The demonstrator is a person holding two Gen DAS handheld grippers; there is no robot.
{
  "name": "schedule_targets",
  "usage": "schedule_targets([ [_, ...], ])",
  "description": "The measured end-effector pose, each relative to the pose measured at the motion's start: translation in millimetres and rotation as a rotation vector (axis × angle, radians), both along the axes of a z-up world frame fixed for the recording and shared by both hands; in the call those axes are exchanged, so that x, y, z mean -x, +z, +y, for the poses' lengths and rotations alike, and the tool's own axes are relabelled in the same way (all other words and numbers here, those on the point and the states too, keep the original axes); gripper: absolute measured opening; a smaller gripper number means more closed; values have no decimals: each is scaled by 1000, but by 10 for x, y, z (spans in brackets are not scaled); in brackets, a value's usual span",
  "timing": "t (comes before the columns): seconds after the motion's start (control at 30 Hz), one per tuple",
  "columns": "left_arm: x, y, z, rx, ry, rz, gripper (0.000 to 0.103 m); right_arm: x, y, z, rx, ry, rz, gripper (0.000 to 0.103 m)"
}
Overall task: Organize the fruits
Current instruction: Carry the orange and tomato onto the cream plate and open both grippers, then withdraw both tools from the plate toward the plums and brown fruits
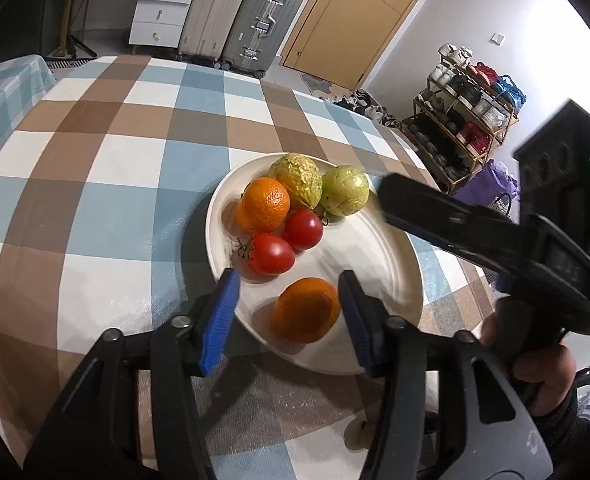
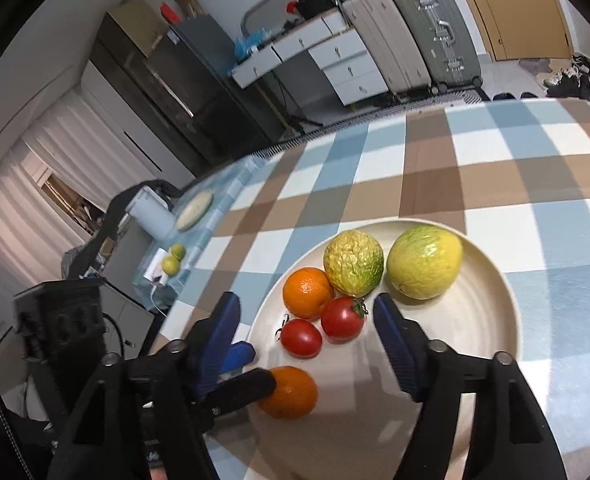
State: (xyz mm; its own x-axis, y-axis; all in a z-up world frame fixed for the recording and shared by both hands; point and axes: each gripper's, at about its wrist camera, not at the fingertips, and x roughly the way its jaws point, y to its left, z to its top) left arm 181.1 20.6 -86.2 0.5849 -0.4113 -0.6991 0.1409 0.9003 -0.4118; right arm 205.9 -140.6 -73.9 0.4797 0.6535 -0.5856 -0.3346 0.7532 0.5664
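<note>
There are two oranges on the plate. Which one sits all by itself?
The orange between the left gripper's open blue fingers. The other orange is bunched with the tomatoes and the yellow-green fruits on the plate.

Both wrist views look steeply down, close, sharing the fruit plate (image 1: 379, 248) from opposite sides.

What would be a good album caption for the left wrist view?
Open left gripper straddling a loose orange on a cream round plate of fruit, over a checked tablecloth.
</note>
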Motion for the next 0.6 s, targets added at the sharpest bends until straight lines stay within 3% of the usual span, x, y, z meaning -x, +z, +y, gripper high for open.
schedule_targets([
  [0.43, 449, 358, -120, -53, -3, -73, 60, 597, 293, -464, -16, -72, -82, 95],
  [0.6, 709, 492, -242, -72, -10, -106, 71, 861, 366, -560, -3, -90, -119, 99],
])
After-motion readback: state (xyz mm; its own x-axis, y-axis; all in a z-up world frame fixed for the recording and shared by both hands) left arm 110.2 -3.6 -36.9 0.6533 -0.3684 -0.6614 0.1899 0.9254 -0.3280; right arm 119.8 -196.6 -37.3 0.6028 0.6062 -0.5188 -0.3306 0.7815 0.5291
